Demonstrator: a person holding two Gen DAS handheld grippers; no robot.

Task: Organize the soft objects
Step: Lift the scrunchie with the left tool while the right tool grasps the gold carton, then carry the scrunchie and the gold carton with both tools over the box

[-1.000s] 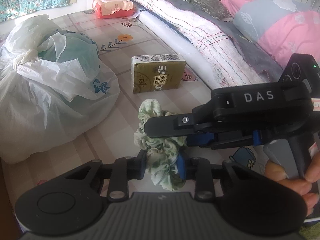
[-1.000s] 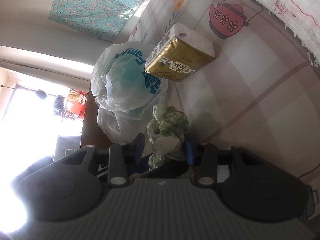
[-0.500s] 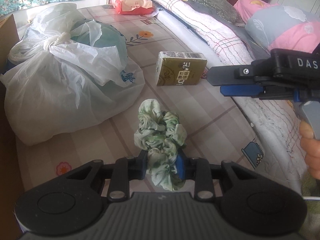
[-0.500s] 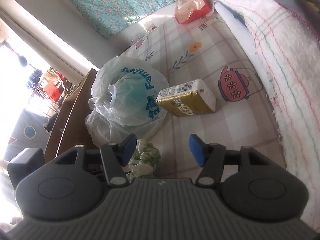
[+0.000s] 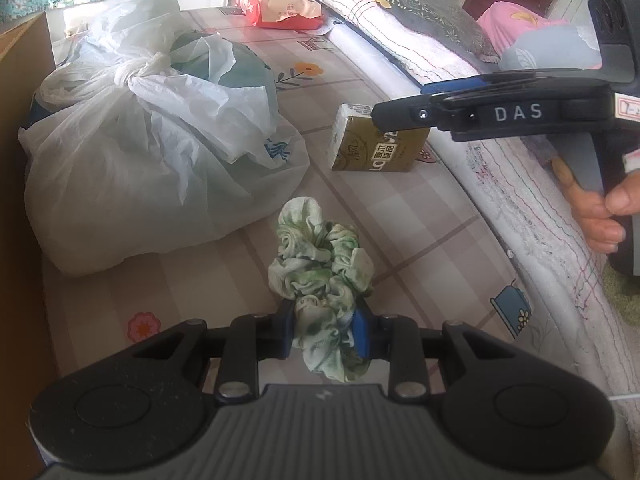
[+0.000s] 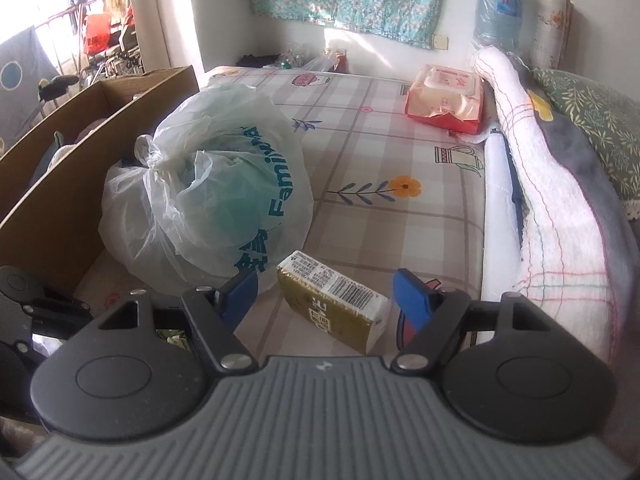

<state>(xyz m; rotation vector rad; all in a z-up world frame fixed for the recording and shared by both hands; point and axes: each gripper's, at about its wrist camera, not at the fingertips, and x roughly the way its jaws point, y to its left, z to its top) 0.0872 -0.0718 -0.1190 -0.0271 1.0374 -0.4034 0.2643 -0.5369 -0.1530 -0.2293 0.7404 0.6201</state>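
My left gripper [image 5: 323,330] is shut on a green-and-white scrunchie [image 5: 320,260] and holds it above the checked mattress [image 5: 400,216]. My right gripper [image 6: 325,292] is open and empty, with a gold tissue pack [image 6: 336,308] lying between and just beyond its blue pads [image 6: 412,294]. In the left wrist view the right gripper [image 5: 400,108] reaches in from the right, above the tissue pack [image 5: 376,146]. A tied white plastic bag [image 5: 152,140] sits at the left; it also shows in the right wrist view [image 6: 208,196].
A cardboard box [image 6: 80,128] stands along the mattress's left side. A red wet-wipe pack [image 6: 444,96] lies at the far end. A rolled white blanket [image 6: 540,184] and pillows run along the right. A water bottle [image 6: 498,12] stands by the wall.
My right gripper let go of the scrunchie, opened, pulled away to the right and levelled out over the tissue pack. My left gripper kept hold of the scrunchie and drew back a little.
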